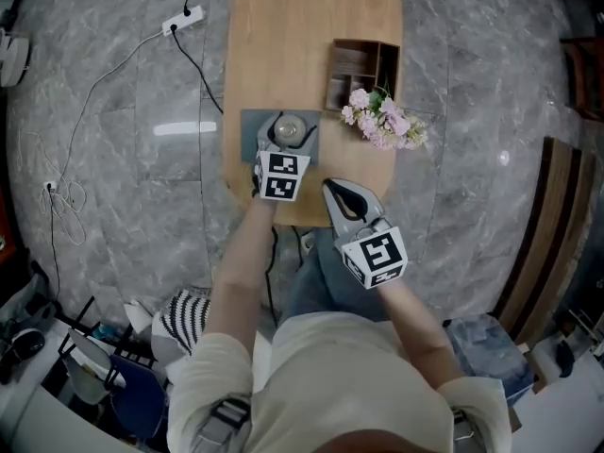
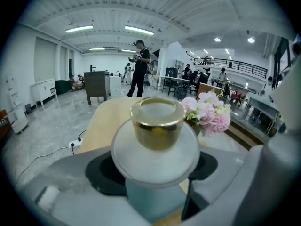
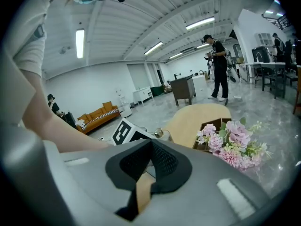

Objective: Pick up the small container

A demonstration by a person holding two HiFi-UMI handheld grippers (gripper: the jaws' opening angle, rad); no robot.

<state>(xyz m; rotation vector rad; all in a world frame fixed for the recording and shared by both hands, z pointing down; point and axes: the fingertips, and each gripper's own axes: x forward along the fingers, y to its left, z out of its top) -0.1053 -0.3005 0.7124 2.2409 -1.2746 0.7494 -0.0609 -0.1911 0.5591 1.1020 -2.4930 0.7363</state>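
Observation:
The small container is a frosted glass jar with a gold cap. It stands on a grey mat near the front of the wooden table. My left gripper reaches over the table's front edge. In the left gripper view the container fills the gap between the jaws, and the left gripper is shut on its lower body. My right gripper hovers at the table's front edge, to the right of the mat. In its own view the right gripper is shut with nothing held.
A brown wooden box with compartments stands behind and to the right of the mat, with a bunch of pink flowers lying in front of it. A power strip and cables lie on the marble floor to the left. People stand far back in the hall.

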